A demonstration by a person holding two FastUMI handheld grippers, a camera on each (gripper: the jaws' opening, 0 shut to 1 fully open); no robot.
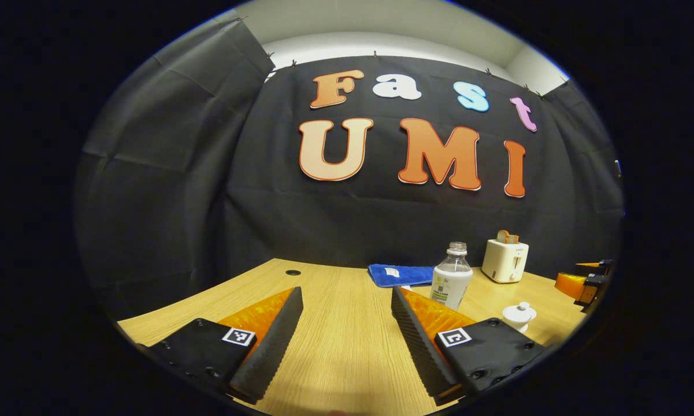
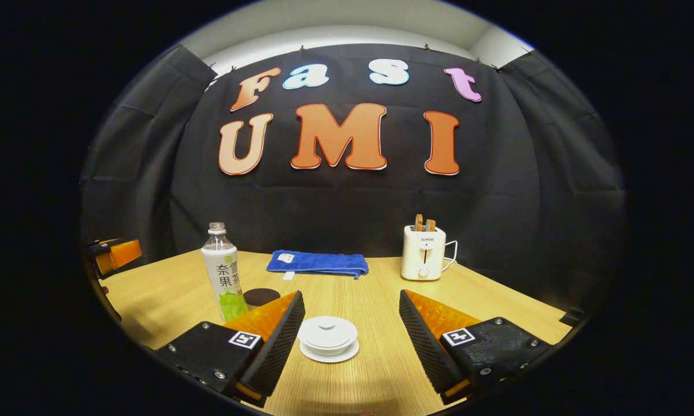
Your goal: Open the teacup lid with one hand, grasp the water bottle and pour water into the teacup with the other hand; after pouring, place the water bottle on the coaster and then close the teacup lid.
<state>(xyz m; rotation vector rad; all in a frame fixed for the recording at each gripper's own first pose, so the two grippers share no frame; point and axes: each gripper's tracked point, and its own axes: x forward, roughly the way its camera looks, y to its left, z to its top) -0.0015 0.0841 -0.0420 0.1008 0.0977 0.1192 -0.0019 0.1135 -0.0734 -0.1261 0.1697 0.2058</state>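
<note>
Stage: nothing of the task is showing as done; everything is sitting untouched, so I judge this the very start.
Teacup: the white lidded teacup (image 2: 327,337) is standing on its saucer on the counter (image 2: 381,289), at about 6 o'clock in the right gripper view, framed between that gripper's fingers but touching neither. In the left gripper view it is sitting at about 4 o'clock (image 1: 519,315).
Lid: the teacup lid (image 2: 327,330) is resting closed on the cup; opening it is still to come.
Water bottle: the clear water bottle (image 2: 223,271) is standing upright with no cap visible, at 9 o'clock of the teacup, free of any grip. In the left gripper view it is at about 3 o'clock (image 1: 452,276).
Coaster: the dark round coaster (image 2: 261,296) is lying bare just beside the bottle's base, waiting for the bottle.
Right hand-held gripper: the right hand-held gripper (image 2: 349,332) is hovering spread wide, holding nothing.
Left hand-held gripper: the left hand-held gripper (image 1: 347,323) is also spread wide over bare counter, gripping nothing.
Left to do: lid off, bottle grasped, water poured, bottle set on coaster, lid back on.
Bystanders: a folded blue towel (image 2: 318,263) and a white toaster (image 2: 423,252) are sitting at 12 and 1 o'clock, well apart from the teacup.
</note>
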